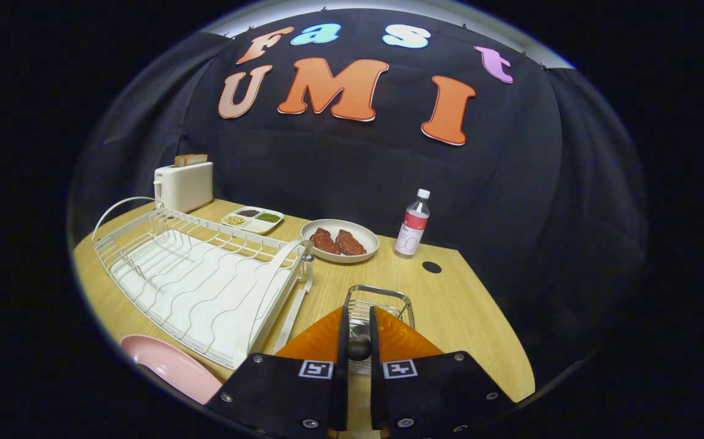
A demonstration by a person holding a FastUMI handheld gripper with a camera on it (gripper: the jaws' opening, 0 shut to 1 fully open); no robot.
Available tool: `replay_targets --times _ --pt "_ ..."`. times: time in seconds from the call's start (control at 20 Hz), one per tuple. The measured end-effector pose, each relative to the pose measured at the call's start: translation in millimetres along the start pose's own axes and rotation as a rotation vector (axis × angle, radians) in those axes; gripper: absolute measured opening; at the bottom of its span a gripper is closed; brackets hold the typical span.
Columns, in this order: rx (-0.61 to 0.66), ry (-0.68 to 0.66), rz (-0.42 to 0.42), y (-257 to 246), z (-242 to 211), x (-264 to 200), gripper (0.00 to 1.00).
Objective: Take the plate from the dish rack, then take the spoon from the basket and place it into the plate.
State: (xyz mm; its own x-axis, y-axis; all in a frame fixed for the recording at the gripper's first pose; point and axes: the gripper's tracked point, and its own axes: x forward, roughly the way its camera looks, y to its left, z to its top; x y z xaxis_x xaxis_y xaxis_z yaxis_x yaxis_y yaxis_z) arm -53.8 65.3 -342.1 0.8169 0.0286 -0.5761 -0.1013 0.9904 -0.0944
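My gripper is shut on the spoon, whose dark rounded end shows pinched between the two fingers. It is held over the small wire basket, which stands on the wooden table just ahead of the fingers. The pink plate lies flat on the table to the left of the fingers, in front of the near edge of the white dish rack. No dishes stand in the rack.
Beyond the rack stand a white toaster with bread in it and a divided tray of seeds. A grey plate with meat and a water bottle sit beyond the basket. A dark cable hole marks the tabletop.
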Motion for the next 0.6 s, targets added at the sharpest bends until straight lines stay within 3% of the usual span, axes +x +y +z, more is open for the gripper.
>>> replay_targets --times 0.35,0.6 --pt "0.143 0.013 0.057 -10.5 23.6 -7.2 0.11" --pt "0.147 -0.006 0.093 -9.5 47.9 -24.3 0.11"
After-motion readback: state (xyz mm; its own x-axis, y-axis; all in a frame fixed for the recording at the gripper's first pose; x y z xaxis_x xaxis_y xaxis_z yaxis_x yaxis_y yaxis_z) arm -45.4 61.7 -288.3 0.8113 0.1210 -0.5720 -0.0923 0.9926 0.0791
